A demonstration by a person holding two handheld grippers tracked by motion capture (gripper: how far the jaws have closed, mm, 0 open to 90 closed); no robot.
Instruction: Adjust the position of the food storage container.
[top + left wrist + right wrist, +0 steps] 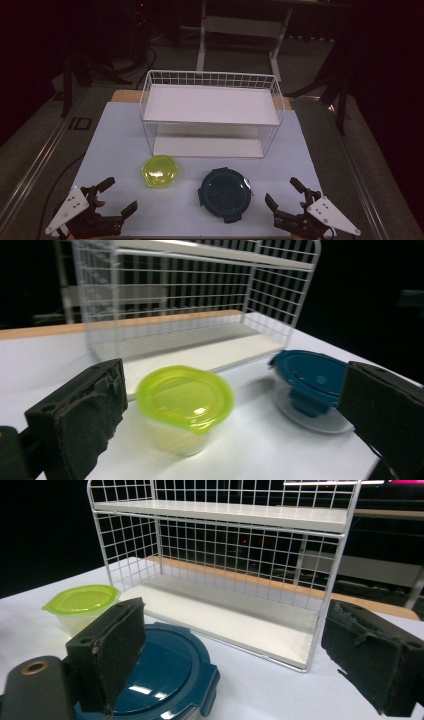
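- Tools sit nearest, at the front edge of the table (115, 135): the left tool (118, 196) and the right tool (283, 190), each held in a person's hand, both with jaws spread wide apart and nothing between them.
- Just beyond the left tool stands a small tub with a lime-green lid (160, 171), on the pale table surface, apart from everything else. In the left gripper view the same tub (184, 407) sits framed between the open jaws, its clear body narrowing downward under a wider, glossy lid.
- Just beyond the right tool lies a round dark-blue container (225, 194) with clip tabs around its rim, to the right of the green-lidded tub and not touching it. In the right gripper view its lid (165, 680) is partly hidden behind one black jaw.
- Handling, as a judgement: both look like thin plastic, probably light and apparently empty, stiff at the rim but likely to flex in the wall. The smooth lids look slippery.
- The tub seems best taken across its body just under the lid's lip, with gentle pressure. The blue container is wide and low, so a grip on its rim or a clip tab looks safer than spanning it.
- Farthest back stands a white wire rack (212, 80) with two flat shelves, both bare, its open front facing the containers.
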